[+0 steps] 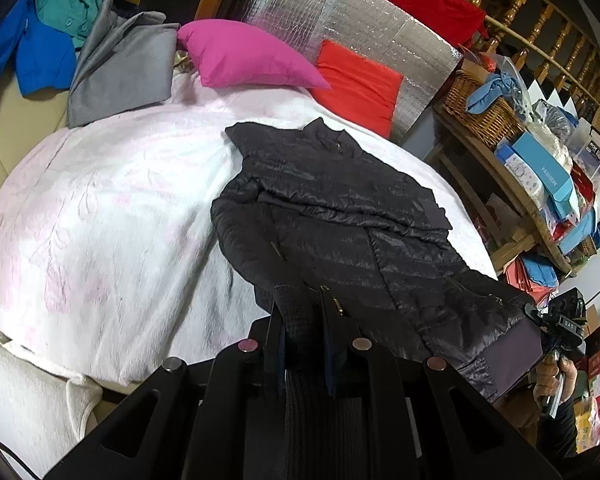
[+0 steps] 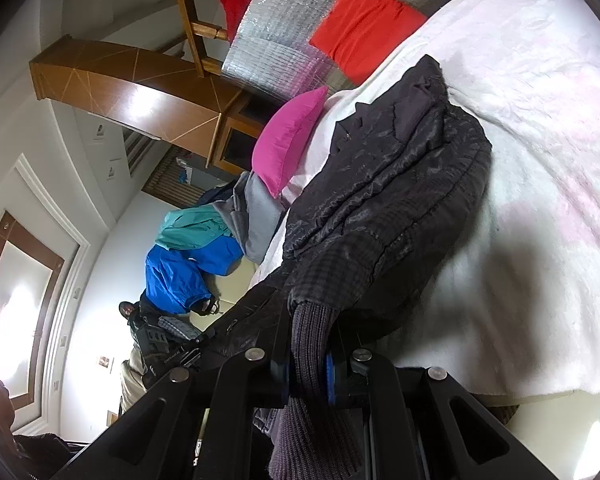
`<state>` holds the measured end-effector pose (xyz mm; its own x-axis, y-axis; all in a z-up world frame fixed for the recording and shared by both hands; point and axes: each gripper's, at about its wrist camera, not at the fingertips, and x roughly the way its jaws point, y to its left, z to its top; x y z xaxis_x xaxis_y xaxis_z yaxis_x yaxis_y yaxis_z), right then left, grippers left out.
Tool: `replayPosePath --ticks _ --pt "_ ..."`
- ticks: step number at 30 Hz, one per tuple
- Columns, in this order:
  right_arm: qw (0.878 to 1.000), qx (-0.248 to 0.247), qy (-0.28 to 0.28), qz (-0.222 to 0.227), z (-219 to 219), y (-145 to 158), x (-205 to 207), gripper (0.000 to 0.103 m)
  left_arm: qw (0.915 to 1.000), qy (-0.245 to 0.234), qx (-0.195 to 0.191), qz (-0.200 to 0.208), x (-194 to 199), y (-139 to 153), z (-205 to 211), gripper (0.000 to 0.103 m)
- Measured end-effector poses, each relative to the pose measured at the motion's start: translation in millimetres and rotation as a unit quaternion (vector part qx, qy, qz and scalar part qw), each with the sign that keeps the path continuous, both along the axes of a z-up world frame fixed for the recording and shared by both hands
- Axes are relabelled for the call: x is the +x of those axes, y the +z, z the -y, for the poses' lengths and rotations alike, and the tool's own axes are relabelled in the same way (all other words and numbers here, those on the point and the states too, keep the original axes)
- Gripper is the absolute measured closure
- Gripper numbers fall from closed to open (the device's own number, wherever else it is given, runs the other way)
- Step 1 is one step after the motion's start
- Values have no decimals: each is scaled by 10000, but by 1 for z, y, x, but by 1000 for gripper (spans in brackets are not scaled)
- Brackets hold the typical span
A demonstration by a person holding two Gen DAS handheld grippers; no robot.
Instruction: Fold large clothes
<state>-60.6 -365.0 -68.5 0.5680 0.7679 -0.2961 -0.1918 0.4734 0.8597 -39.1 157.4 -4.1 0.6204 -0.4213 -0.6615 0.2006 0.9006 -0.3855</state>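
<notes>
A black quilted jacket (image 1: 340, 208) lies on the bed's white and pink cover (image 1: 100, 200), collar toward the pillows. Its near end is lifted off the cover. My left gripper (image 1: 302, 312) is shut on the jacket's dark ribbed hem, which runs back between the fingers. In the left wrist view my right gripper (image 1: 560, 320) holds the hem's other end at the far right, with a hand (image 1: 556, 380) under it. In the tilted right wrist view, the right gripper (image 2: 310, 344) is shut on ribbed knit of the jacket (image 2: 388, 184). The left gripper (image 2: 168, 336) shows at left.
A pink pillow (image 1: 244, 54) and a red cushion (image 1: 360, 80) lie at the head of the bed against a silver foil panel. Grey (image 1: 120, 68), blue and teal clothes (image 1: 40, 48) are heaped at the far left. A cluttered wooden shelf with a wicker basket (image 1: 488, 112) stands on the right.
</notes>
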Motion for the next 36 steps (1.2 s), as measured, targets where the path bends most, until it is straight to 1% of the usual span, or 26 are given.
replayPosePath --ticks 21,36 --pt "10000 -4 -31 69 -2 4 6 90 9999 23 -9 133 10 8 3 87" --pt "9999 -12 -20 153 -6 9 15 90 9997 0 14 233 24 14 13 87"
